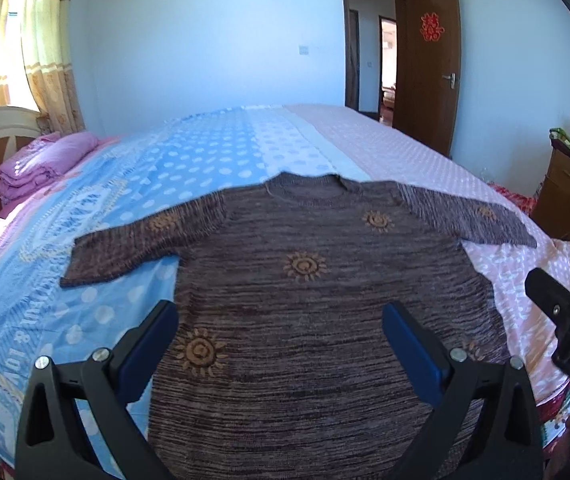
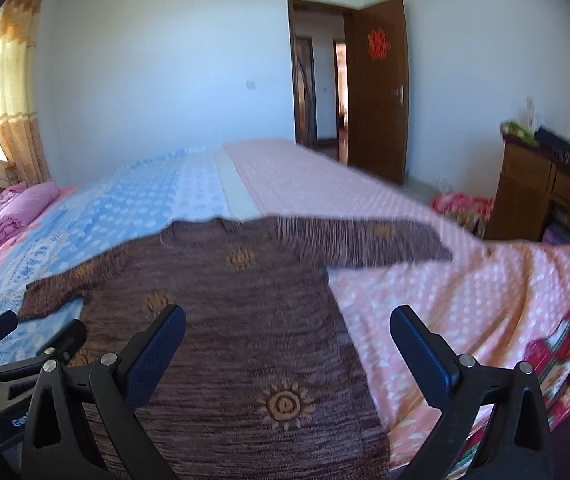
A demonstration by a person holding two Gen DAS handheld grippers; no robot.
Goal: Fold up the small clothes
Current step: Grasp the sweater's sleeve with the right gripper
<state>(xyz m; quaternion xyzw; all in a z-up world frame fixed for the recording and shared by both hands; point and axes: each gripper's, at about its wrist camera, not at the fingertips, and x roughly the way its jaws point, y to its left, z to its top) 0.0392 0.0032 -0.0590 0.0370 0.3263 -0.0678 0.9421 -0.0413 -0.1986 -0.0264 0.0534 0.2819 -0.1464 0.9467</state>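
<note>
So, folded pink bedding sits far left by the headboard. Left gripper is spread wide, empty, over the brown sweater, which lies flat on the bed, sleeves out. Right gripper is also spread wide, gripping nothing, above the sweater's right edge.

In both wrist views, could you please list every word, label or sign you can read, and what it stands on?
"囍", red paper sign on the open door.
"DA", cut off, on the right gripper.
"Gen", cut off, on the left gripper.
Lettering on the blue bedsheet: too distorted to read.
</note>
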